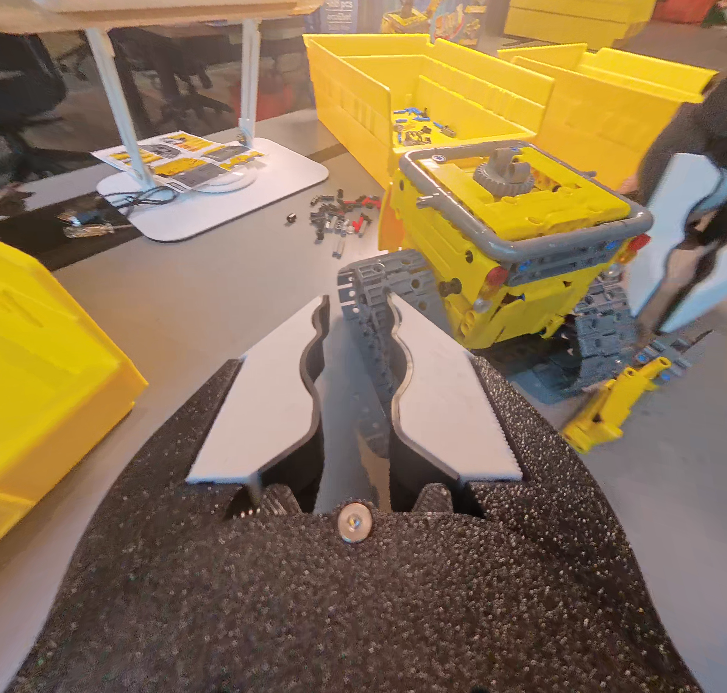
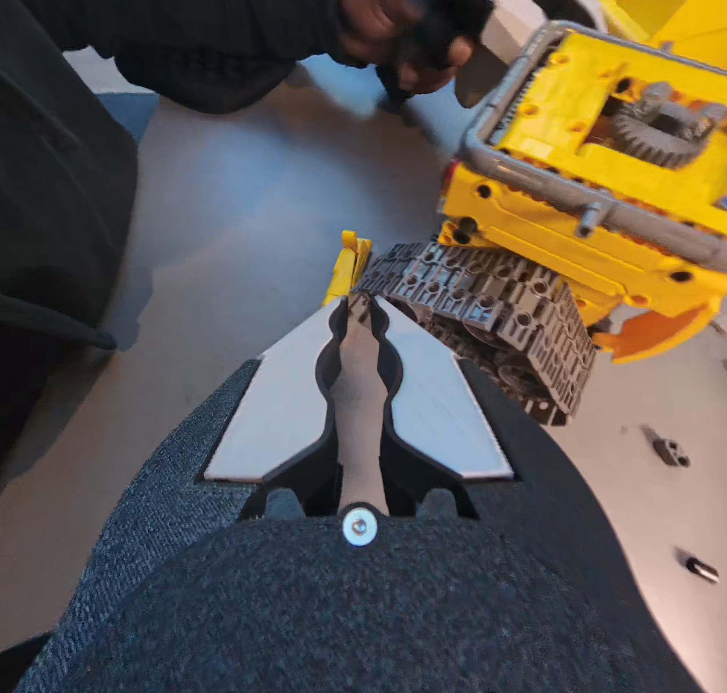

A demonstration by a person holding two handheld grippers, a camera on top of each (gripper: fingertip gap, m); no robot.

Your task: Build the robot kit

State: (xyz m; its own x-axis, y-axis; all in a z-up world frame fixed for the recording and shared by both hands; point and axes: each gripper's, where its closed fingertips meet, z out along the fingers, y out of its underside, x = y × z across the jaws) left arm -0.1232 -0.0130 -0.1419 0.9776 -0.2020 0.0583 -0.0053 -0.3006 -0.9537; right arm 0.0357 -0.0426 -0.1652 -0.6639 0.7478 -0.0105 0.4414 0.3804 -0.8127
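Gripping grey track (image 1: 368, 343), left gripper (image 1: 356, 308) (jaws parted)

Yellow brick-built tracked vehicle (image 1: 511, 241) sits upright on grey tabletop (image 1: 196, 320); grey rail frames its top, grey gear at centre. Left gripper (image 1: 360, 312) fingers straddle the near grey track (image 1: 369, 343), gap visible on one side. Right gripper (image 2: 360, 300) fingers nearly closed at other track's (image 2: 491, 312) end, beside loose yellow piece (image 2: 346, 265).
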